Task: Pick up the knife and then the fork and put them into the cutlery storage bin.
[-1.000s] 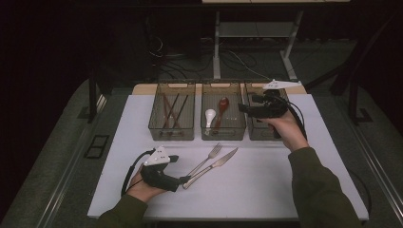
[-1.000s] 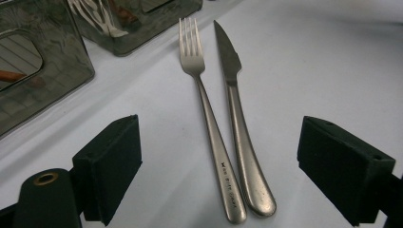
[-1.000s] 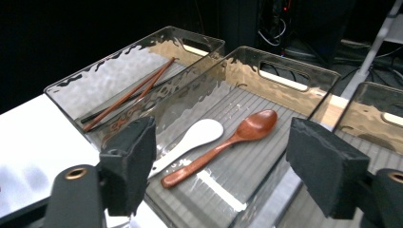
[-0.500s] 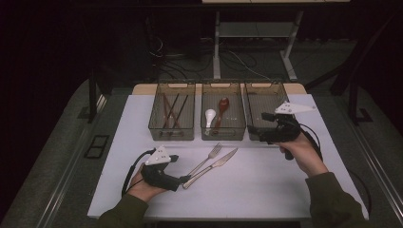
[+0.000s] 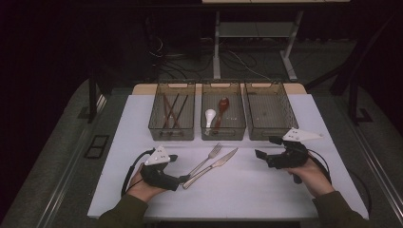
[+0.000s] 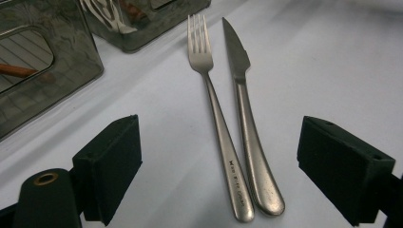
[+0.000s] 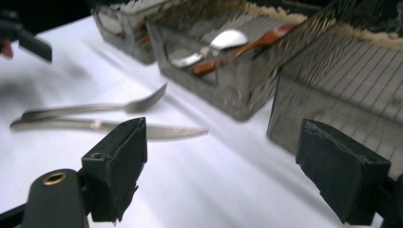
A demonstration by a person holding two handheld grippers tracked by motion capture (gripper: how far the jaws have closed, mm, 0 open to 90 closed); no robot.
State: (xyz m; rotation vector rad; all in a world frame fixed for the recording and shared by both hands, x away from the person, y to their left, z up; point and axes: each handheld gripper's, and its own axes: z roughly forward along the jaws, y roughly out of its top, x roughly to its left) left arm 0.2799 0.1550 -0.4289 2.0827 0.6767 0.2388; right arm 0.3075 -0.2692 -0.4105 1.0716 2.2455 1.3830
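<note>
A stainless steel fork (image 5: 205,160) and a stainless steel table knife (image 5: 212,166) lie side by side on the white tabletop (image 5: 247,190), about midway between its left and right edges and somewhat nearer the front edge than the back. Their handles touch at the near end; tines and blade point up toward the trays.

The left gripper (image 5: 177,167), a black claw with a grey three-cornered plate, sits low by the front-left part of the tabletop. Its jaws stand wide apart with nothing between the pads, and in the left gripper view (image 6: 218,166) the handle ends of the fork (image 6: 211,104) and knife (image 6: 244,118) lie on the surface between and ahead of them.

The right gripper (image 5: 266,148) hangs over the right half of the tabletop, just in front of the rightmost tray. Its jaws have just been opening and hold nothing.

Along the back edge stand three smoky transparent plastic trays: the left tray (image 5: 172,130) with dark brown chopsticks (image 5: 172,110), the middle tray (image 5: 223,131) with a white spoon (image 5: 210,116) and a reddish-brown wooden spoon (image 5: 221,110), and the right tray (image 5: 267,130).
</note>
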